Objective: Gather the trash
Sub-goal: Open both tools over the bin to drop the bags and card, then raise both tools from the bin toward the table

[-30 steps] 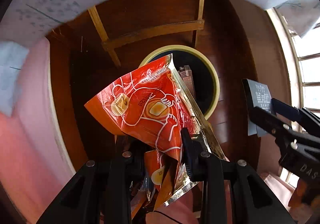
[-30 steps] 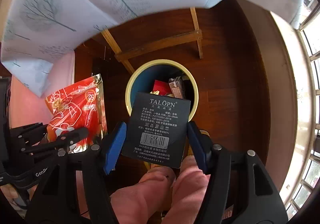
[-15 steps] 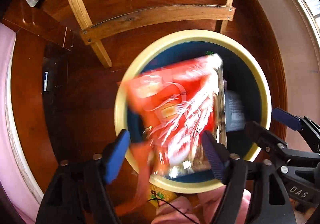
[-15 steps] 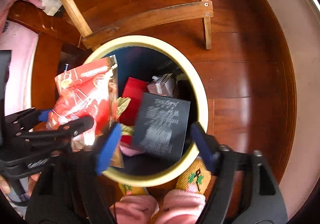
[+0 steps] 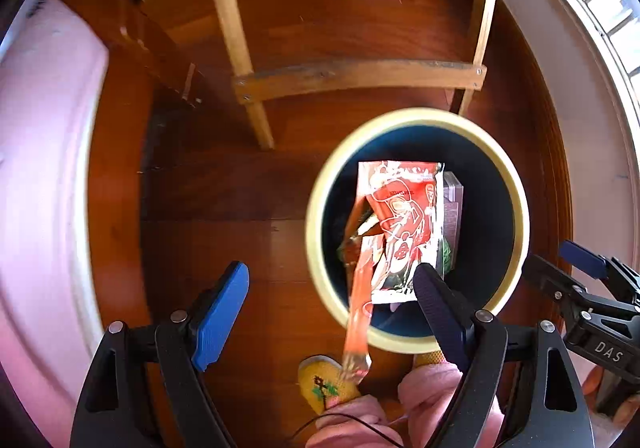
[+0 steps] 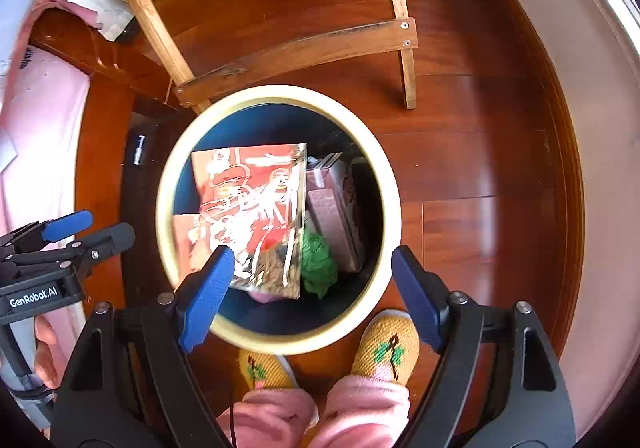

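Trash bin (image 6: 386,184), round, cream rim and dark blue inside, stands on the wooden floor (image 6: 480,152) just in front of a chair's crossbar (image 6: 296,52). Left gripper (image 5: 332,288) points straight down beside the bin; jaws opening, wide apart, nothing pressed between the blue pads. Red snack wrapper (image 6: 252,204) lies inside the bin, flat on top of the other waste (a loose red strip (image 5: 358,312) blurs across the near rim in the left view). Beside it: mauve carton (image 6: 336,216), green crumpled scrap (image 6: 318,264). Right gripper (image 6: 310,288) hangs over the bin, jaws spread, empty. Yellow slippers (image 6: 386,348) below the rim.
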Demonstrator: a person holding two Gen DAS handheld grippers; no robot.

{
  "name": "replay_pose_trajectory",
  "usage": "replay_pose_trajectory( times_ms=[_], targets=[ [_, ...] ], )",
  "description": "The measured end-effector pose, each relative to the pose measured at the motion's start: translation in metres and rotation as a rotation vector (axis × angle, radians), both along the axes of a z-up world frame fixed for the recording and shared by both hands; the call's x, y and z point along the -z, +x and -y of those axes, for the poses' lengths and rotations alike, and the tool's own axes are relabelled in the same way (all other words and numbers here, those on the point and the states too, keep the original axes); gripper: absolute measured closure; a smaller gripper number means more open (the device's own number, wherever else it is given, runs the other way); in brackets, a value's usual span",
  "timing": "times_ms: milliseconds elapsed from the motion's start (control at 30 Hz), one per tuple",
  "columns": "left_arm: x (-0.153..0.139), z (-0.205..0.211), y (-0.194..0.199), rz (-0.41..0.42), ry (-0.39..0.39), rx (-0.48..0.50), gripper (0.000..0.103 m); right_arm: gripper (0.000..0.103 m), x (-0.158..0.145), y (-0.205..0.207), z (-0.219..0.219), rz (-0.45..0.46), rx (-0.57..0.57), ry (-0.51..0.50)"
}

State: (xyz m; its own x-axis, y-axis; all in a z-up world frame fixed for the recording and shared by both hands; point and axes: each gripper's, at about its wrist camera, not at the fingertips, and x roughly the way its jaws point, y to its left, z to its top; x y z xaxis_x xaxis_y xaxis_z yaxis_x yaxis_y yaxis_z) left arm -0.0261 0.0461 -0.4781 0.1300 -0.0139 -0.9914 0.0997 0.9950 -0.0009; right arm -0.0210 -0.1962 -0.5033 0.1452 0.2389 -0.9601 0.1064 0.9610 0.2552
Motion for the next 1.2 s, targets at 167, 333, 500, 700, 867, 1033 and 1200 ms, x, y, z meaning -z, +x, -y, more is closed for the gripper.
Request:
replay_pose_trajectory(
  times_ms=[167,333,500,700,867,1033,1200],
  targets=[
    [-0.042,-0.001,-0.011,0.068,0.010,-0.022,0.017,0.025,-0.036,-0.010,-0.006,0.020,0.002,-0.002],
    [-0.084,0.002,-0.013,0.111,0.023,-0.045,0.017,0.025,-0.078,-0.014,-0.009,0.047,0.015,-0.016],
    [-0.139,0.003,-0.017,0.139,0.004,-0.060,0.017,0.025,-0.136,-0.016,-0.013,0.091,0.027,-0.021],
    [-0.223,-0.003,-0.021,0.188,-0.016,-0.065,0.017,0.025,-0.213,-0.019,-0.023,0.125,0.041,-0.031],
    [-0.299,-0.014,-0.026,0.236,-0.027,-0.073,0.017,0.025,-0.280,-0.020,-0.032,0.147,0.049,-0.026],
    [-0.373,-0.027,-0.035,0.284,-0.046,-0.095,0.017,0.025,-0.352,-0.021,-0.043,0.192,0.030,-0.038],
    [-0.442,-0.032,-0.046,0.342,-0.044,-0.081,0.017,0.025,-0.425,-0.020,-0.049,0.248,0.022,-0.052]
  ],
)
